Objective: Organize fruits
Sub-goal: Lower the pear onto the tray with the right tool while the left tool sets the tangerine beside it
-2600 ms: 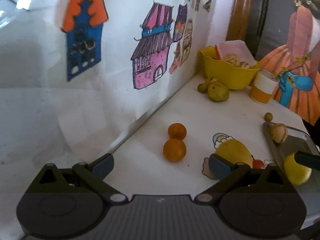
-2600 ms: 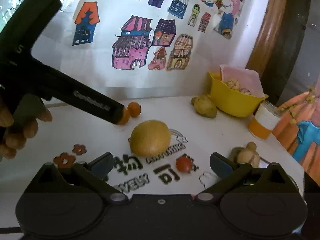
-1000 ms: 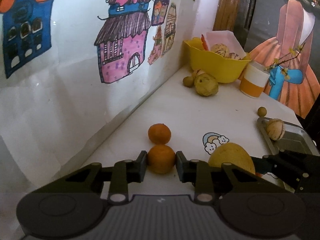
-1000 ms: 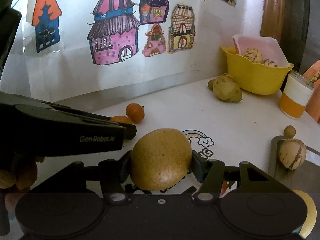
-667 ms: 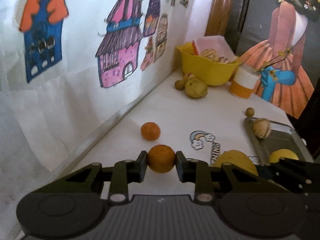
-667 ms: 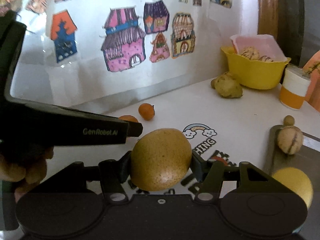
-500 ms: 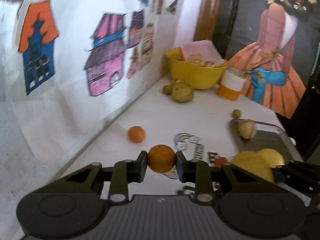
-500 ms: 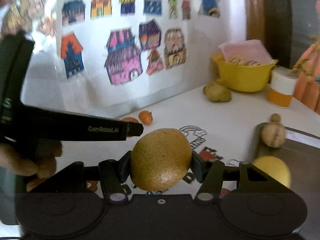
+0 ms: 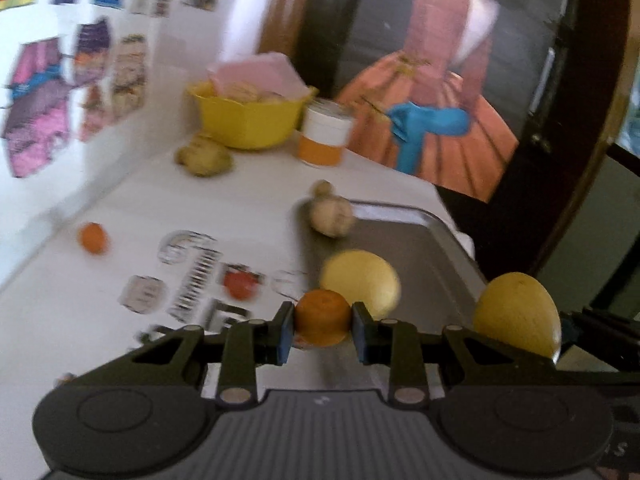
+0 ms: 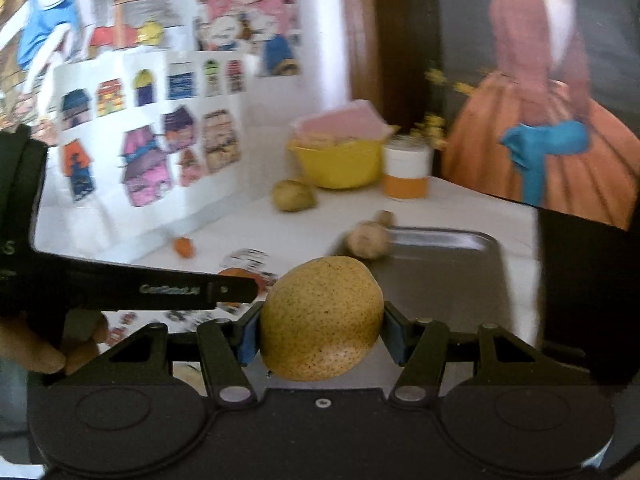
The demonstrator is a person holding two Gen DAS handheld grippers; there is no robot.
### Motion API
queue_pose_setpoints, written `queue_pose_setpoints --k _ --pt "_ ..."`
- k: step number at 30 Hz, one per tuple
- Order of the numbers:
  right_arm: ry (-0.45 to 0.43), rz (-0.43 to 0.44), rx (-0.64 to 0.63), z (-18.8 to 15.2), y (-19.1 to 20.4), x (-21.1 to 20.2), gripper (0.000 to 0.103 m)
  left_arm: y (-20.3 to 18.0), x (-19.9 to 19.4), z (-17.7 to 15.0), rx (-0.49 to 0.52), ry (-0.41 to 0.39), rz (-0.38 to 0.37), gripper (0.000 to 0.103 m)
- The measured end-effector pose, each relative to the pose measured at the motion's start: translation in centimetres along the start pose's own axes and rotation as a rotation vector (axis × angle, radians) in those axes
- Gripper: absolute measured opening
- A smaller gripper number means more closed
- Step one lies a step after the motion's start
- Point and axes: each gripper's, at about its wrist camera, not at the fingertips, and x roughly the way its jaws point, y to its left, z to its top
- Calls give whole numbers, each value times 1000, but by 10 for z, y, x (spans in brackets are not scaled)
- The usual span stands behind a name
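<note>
My left gripper [image 9: 323, 330] is shut on a small orange [image 9: 322, 322], held in the air at the near left edge of the metal tray [image 9: 420, 256]. My right gripper [image 10: 320, 336] is shut on a big speckled yellow pear [image 10: 320, 316], raised over the tray's [image 10: 448, 268] near part; the same pear [image 9: 518, 314] shows at the right of the left wrist view. In the tray lie a yellow fruit [image 9: 362, 282] and a round striped beige fruit [image 9: 332, 220]. A second small orange [image 9: 93, 238] rests on the white table near the wall.
A yellow bowl [image 9: 248, 118] with fruit and pink paper stands at the back, an orange-and-white cup [image 9: 326, 136] beside it. A greenish-brown fruit [image 9: 206, 158] sits before the bowl, a small brown one [image 9: 322, 189] by the tray. A red tomato sticker [image 9: 240, 284] marks the table. A hand [image 10: 52, 346] holds the left tool.
Both grippers have swung right toward the tray, each carrying its fruit. The views are now blurred with motion, and the tray fills more of both frames.
</note>
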Motion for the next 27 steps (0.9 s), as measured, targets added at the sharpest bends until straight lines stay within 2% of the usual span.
queue_pose_setpoints --k 3,11,27 --pt "5 -46 17 -11 -16 -4 61 -15 8 -7 13 23 -16 33" --pt "35 -76 29 -31 -37 7 61 -28 24 -19 38 73 -8 33" --pt "63 -108 -27 -39 -30 30 61 -30 33 -24 53 109 -13 33"
